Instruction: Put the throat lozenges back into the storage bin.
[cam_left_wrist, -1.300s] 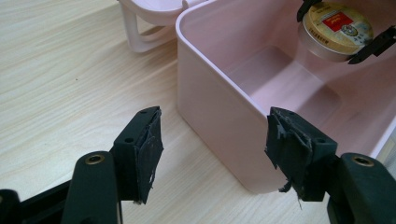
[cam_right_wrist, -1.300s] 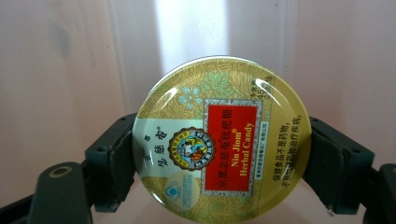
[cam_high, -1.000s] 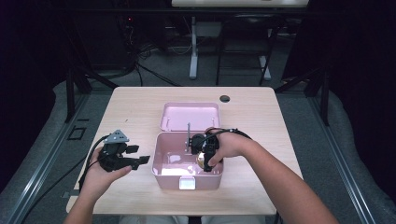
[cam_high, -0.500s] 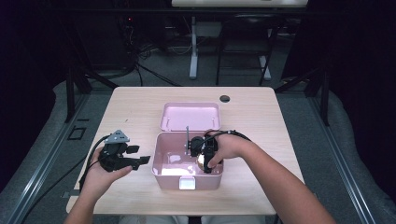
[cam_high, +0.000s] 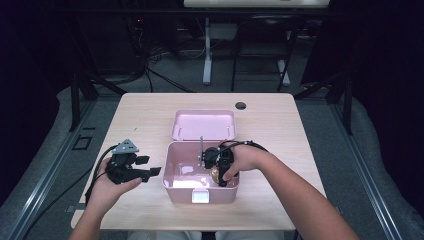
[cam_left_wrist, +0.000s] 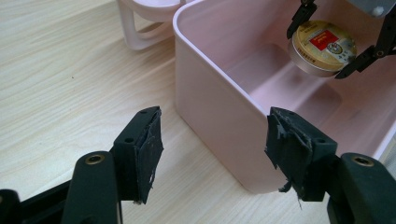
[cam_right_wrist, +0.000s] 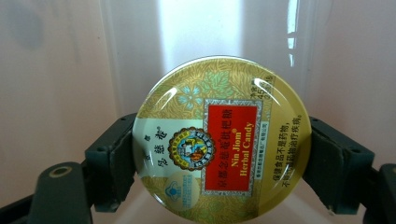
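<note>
Right gripper (cam_high: 218, 175) is clamped on the tin (cam_right_wrist: 219, 140), gold lid facing its camera, held inside the pink box (cam_high: 172, 192) at lower center of the high view. Left gripper (cam_high: 150, 172) sits lower left with jaws wide apart, just beside the box wall.

We count: 1 box (cam_high: 200, 192) | 1 lid (cam_high: 204, 125) | 1 tin (cam_right_wrist: 219, 140) | 2 grippers: left (cam_high: 150, 172), right (cam_high: 218, 175) | 1 table (cam_high: 145, 120)

A dim lab or recording room. A bare wooden desk (cam_high: 150, 120) stands among metal stands (cam_high: 207, 55). Cables (cam_high: 165, 80) trail over grey floor.
</note>
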